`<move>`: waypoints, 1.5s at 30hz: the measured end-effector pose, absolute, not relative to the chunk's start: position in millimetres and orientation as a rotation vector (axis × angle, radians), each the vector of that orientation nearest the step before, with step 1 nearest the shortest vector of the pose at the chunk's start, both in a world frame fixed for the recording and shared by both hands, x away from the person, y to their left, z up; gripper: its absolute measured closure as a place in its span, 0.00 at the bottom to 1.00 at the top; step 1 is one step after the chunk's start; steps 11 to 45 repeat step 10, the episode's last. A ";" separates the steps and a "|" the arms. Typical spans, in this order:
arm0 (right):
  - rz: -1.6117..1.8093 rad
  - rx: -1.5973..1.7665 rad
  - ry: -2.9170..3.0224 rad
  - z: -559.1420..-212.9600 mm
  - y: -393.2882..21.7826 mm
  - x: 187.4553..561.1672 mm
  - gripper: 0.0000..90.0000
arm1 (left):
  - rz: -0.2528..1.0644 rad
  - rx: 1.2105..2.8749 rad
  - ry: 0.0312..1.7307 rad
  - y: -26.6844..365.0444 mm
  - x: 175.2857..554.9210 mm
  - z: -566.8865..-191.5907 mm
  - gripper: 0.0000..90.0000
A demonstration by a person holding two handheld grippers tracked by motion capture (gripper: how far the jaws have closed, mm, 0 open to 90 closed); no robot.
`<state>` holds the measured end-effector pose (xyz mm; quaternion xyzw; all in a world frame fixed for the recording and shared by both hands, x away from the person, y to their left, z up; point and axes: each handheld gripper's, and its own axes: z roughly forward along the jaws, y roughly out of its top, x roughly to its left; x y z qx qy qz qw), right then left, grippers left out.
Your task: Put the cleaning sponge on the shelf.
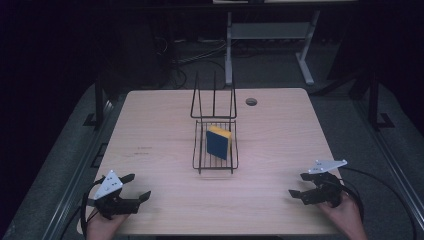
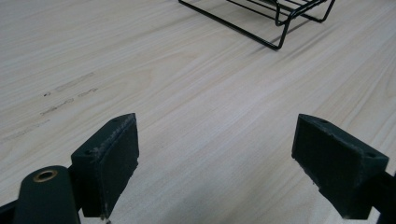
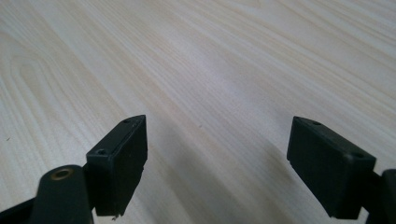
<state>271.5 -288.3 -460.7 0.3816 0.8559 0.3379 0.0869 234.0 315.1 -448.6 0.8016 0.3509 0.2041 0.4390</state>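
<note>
Both grippers rest low at the near edge of the tabletop, the left gripper and the right gripper each with jaws spread wide on nothing. Farther back, between them, a blue-and-yellow sponge leans inside the black wire rack.

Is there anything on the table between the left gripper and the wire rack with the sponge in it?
No. In the high view, only bare wooden table lies between the left gripper and the wire rack holding the sponge.
</note>
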 end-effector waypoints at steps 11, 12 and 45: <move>1.015 1.143 2.546 -465.0 -288.7 263.9 0.21 | 0.503 1.995 0.880 315.7 233.2 -449.0 0.16; 1.015 1.143 2.546 -465.0 -288.7 263.9 0.21 | 0.503 1.995 0.880 315.7 233.2 -449.0 0.16; 1.015 1.143 2.546 -465.0 -288.7 263.9 0.21 | 0.503 1.995 0.880 315.7 233.2 -449.0 0.16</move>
